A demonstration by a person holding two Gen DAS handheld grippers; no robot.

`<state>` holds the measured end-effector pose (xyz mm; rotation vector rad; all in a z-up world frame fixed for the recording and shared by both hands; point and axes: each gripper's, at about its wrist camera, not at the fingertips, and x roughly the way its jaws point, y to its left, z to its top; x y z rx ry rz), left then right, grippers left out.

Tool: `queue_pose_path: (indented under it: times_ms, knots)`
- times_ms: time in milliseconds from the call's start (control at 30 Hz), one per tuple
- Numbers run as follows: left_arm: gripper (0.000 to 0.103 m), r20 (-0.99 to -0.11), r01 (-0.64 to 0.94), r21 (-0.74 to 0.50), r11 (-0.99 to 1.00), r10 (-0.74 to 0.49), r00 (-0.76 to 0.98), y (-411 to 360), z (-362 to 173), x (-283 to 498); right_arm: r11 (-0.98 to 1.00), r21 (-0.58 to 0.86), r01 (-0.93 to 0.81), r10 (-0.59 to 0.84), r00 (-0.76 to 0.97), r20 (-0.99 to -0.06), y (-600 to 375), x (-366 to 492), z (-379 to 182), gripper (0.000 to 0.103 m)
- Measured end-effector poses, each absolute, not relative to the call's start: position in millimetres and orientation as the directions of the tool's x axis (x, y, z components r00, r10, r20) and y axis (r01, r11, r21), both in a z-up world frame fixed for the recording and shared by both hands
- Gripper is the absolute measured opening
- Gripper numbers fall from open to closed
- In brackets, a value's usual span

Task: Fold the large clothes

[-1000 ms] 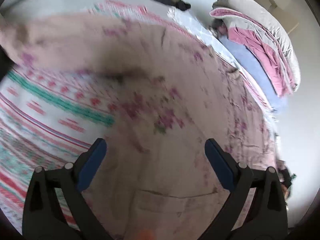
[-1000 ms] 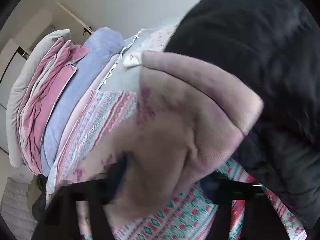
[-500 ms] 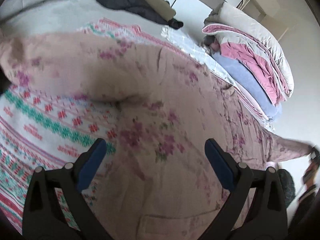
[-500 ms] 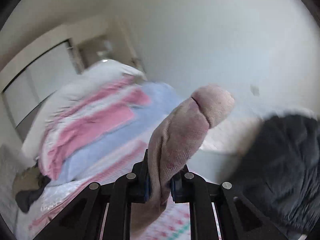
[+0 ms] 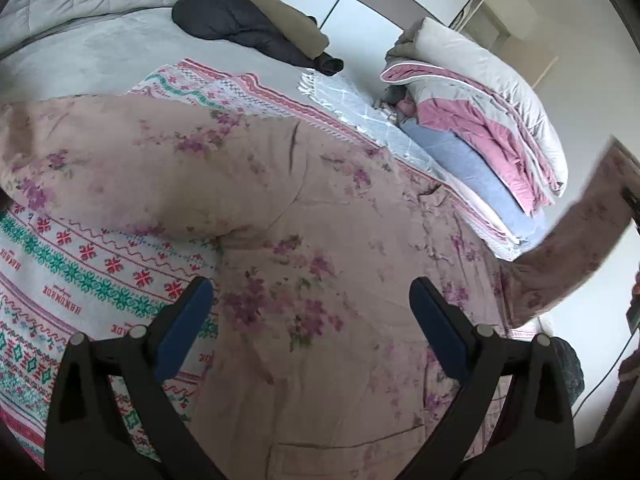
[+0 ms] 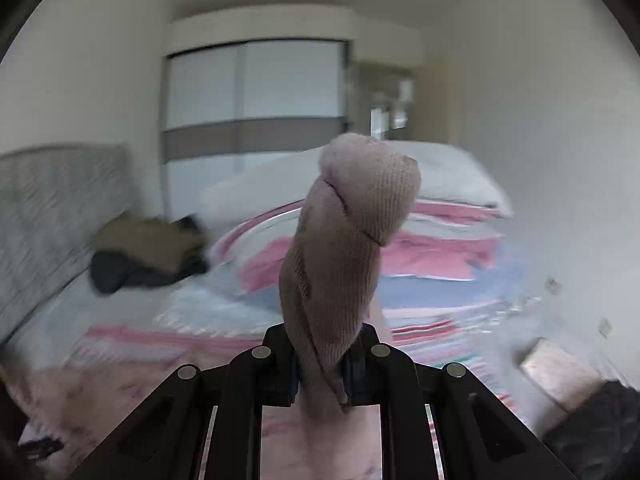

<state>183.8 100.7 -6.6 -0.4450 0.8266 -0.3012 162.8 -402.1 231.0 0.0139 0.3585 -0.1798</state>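
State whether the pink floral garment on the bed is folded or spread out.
Mostly spread: the floral garment lies flat on the patterned blanket, one sleeve lifted by the right gripper, which is shut on its cuff.

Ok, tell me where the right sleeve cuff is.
The cuff is clamped in the right gripper, lifted above the bed; the left wrist view shows the sleeve stretching up at far right.
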Motion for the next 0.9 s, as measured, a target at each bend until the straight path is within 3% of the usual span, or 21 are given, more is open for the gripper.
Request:
queue_pose_path:
  times_ms: [167, 267, 300, 333, 367, 400, 467, 567, 833, 900]
  knots:
    - [0.098, -0.6, 0.115, -0.517, 0.848, -0.454, 0.659, 106, -2, 183, 0.999, -0.041, -0.002, -0.017, 0.89, -0.456, -306, 204, 197, 0.017]
    - [0.098, -0.569, 0.131, -0.549, 0.826, -0.484, 0.665, 112, -2, 183, 0.995, -0.011, -0.097, 0.077, 0.851, -0.519, -265, 215, 168, 0.024]
    - [0.098, -0.561, 0.137, -0.557, 0.819, -0.493, 0.665, 114, -2, 184, 0.989, 0.025, -0.147, 0.136, 0.822, -0.553, -252, 216, 157, 0.035]
    - [0.098, -0.556, 0.14, -0.563, 0.815, -0.499, 0.665, 116, -3, 184, 0.968, 0.102, -0.228, 0.242, 0.761, -0.601, -240, 223, 142, 0.053]
    - [0.098, -0.553, 0.142, -0.568, 0.811, -0.504, 0.663, 119, -3, 185, 0.957, 0.136, -0.256, 0.285, 0.738, -0.612, -235, 226, 136, 0.061]
    - [0.098, -0.551, 0.14, -0.573, 0.807, -0.507, 0.663, 122, -3, 185, 0.944, 0.167, -0.286, 0.326, 0.713, -0.621, -230, 228, 129, 0.068]
    - [0.098, -0.539, 0.145, -0.595, 0.791, -0.526, 0.658, 127, -2, 186, 0.926, 0.198, -0.321, 0.371, 0.681, -0.631, -227, 225, 120, 0.069]
    - [0.097, -0.546, 0.167, -0.588, 0.791, -0.541, 0.639, 121, 0, 195, 0.931, 0.198, -0.305, 0.359, 0.686, -0.632, -243, 223, 113, 0.071]
    - [0.077, -0.679, 0.254, -0.5, 0.828, -0.557, 0.479, 28, -24, 255, 0.988, 0.151, -0.013, 0.115, 0.72, -0.685, -375, 238, 70, 0.076]
    - [0.065, -0.725, 0.258, -0.465, 0.847, -0.532, 0.437, 5, -44, 270, 0.98, 0.177, 0.086, 0.064, 0.708, -0.703, -424, 246, 49, 0.076]
